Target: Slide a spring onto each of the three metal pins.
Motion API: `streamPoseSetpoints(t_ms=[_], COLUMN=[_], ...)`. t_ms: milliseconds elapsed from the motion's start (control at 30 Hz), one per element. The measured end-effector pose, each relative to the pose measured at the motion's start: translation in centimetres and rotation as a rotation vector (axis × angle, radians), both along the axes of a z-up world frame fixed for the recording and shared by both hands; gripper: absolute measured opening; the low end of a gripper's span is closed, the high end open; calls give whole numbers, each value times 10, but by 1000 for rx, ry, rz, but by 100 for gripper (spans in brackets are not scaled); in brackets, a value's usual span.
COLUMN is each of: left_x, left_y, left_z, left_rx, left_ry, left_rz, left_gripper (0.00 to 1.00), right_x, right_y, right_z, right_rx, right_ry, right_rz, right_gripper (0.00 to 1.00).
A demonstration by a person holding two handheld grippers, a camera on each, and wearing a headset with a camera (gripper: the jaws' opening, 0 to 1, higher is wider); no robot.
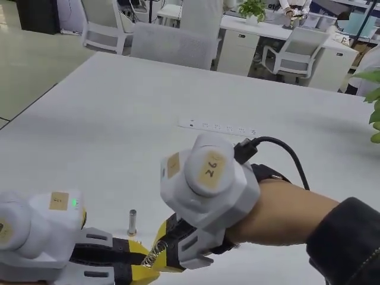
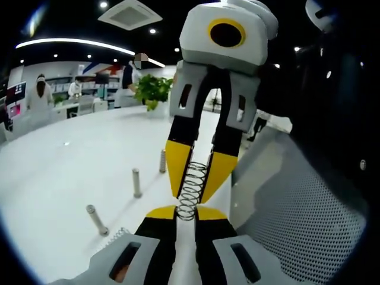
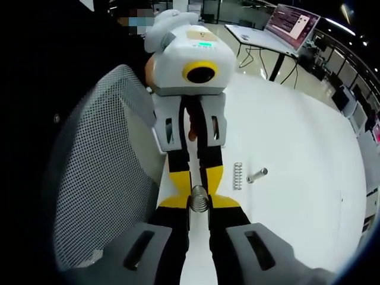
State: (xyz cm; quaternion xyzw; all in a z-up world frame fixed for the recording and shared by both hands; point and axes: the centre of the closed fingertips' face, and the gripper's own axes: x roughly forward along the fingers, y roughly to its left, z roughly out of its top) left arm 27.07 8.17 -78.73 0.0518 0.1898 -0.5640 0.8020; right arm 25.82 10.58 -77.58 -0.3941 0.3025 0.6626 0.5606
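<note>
The right gripper [image 3: 199, 205] has its yellow-tipped jaws clasped on the coil spring [image 2: 192, 184], which lies lengthwise between them. The left gripper [image 2: 185, 214] meets it nose to nose, jaws nearly together at the spring's end; whether they pinch it I cannot tell. Both are low over the white table's [image 1: 148, 107] near edge. To the left stand three bare metal pins: the near pin [image 2: 96, 219], middle pin [image 2: 137, 183] and far pin [image 2: 161, 161]. A loose spring [image 2: 119, 233] lies just beside the near pin.

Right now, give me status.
Left claw and right claw both shut on one spring. Three pins bare. Second spring lying near pins. Nothing in the way.
</note>
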Motion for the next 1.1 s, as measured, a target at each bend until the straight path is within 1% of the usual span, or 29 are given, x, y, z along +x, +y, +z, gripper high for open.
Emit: streamPoseSetpoints(t_ms=[433,533,767,900,1100], left_x=[0,1,1,1,2], left_y=[-1,0,1,2,7], left_z=[-2,-4,-2,-2,-3], left_rx=[0,5,-10,-14,-21], left_ry=[12,17,27,31,35], left_rz=[2,7,19,27,50], left_gripper=[3,7,11,13,18], right_x=[0,2,7,10,14], right_y=[2,1,-2,-6,-10], right_z=[-1,-1,-2,-3,-2], right_rx=[-12,-13,-21,-35,-37], right_ry=[-7,-11,-17,-25,-30], right_rz=[14,9,-4,-10,-26], right_gripper=[8,8,8,8,8])
